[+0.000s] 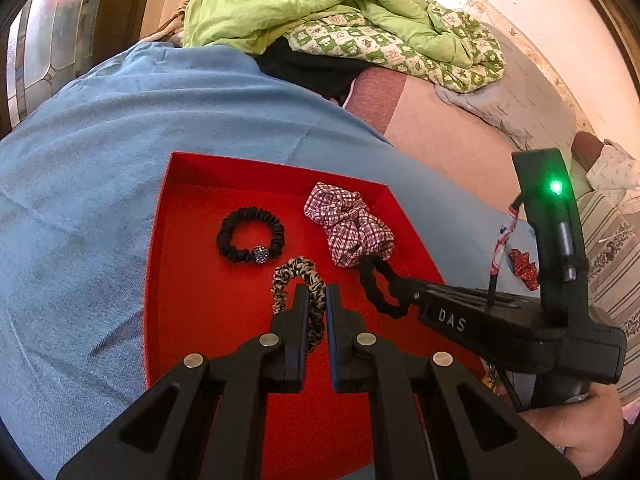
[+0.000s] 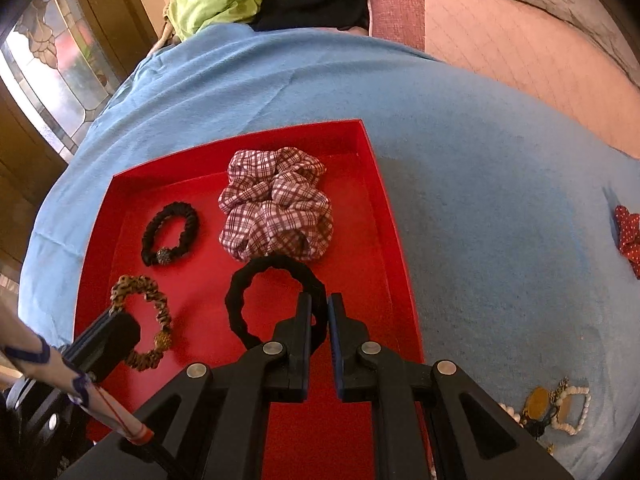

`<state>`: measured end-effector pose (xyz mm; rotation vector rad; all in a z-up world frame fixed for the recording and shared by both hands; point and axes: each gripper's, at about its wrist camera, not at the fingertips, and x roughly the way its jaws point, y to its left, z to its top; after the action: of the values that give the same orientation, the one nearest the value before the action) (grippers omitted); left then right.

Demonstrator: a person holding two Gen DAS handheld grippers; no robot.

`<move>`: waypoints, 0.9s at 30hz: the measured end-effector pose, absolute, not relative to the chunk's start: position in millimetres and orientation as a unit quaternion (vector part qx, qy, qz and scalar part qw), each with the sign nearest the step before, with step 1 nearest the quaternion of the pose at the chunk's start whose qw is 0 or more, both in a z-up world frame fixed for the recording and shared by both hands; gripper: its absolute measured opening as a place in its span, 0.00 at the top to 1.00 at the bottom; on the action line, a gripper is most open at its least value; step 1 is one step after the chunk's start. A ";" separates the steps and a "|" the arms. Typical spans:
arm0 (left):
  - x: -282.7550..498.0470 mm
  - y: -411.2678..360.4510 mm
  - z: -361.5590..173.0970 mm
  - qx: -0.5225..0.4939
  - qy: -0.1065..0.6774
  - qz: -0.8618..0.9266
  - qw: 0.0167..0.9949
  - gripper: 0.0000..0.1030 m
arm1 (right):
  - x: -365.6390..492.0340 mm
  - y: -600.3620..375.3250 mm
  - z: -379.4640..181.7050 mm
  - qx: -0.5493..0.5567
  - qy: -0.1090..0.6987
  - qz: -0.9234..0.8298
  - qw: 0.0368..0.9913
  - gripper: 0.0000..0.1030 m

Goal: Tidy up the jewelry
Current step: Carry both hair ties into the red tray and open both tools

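A red tray (image 1: pixel 180 264) (image 2: pixel 372 168) lies on a blue cloth. In it are a black scrunchie with a bead (image 1: pixel 250 240) (image 2: pixel 168 232) and a red plaid scrunchie (image 1: pixel 352 228) (image 2: pixel 276 208). My left gripper (image 1: pixel 318 292) is shut on a leopard-print scrunchie (image 1: pixel 292 276) (image 2: pixel 148 316) over the tray's near part. My right gripper (image 2: pixel 319 300) (image 1: pixel 404 284) is shut on a plain black hair tie (image 2: pixel 256 280) (image 1: pixel 376 284), next to the plaid scrunchie.
A red polka-dot bow (image 2: pixel 630 240) (image 1: pixel 522 264) lies on the blue cloth (image 2: pixel 480 200) right of the tray. A heap of pearl and gold jewelry (image 2: pixel 556 408) lies near the front right. A green quilt (image 1: pixel 320 4) is piled behind.
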<state>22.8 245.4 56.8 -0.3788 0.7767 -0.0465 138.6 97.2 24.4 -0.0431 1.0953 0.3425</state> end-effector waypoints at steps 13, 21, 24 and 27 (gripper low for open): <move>21.8 247.5 54.0 -0.183 0.379 -0.006 0.907 0.90 | 145.5 95.1 27.9 -0.013 0.512 0.162 0.843 0.83; 13.9 247.7 64.9 -0.171 0.350 0.012 0.921 0.53 | 127.1 80.9 56.1 0.014 0.486 0.199 0.851 0.82; 11.4 246.3 69.2 -0.164 0.341 0.014 0.926 0.51 | 115.7 70.3 67.7 0.019 0.470 0.200 0.859 0.82; 7.3 246.1 73.6 -0.154 0.330 0.036 0.931 0.51 | 103.1 53.1 77.8 0.032 0.460 0.202 0.864 0.82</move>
<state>7.3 246.1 73.6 -0.3162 0.6761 0.0727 103.1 53.1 77.8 0.0672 0.9647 0.4227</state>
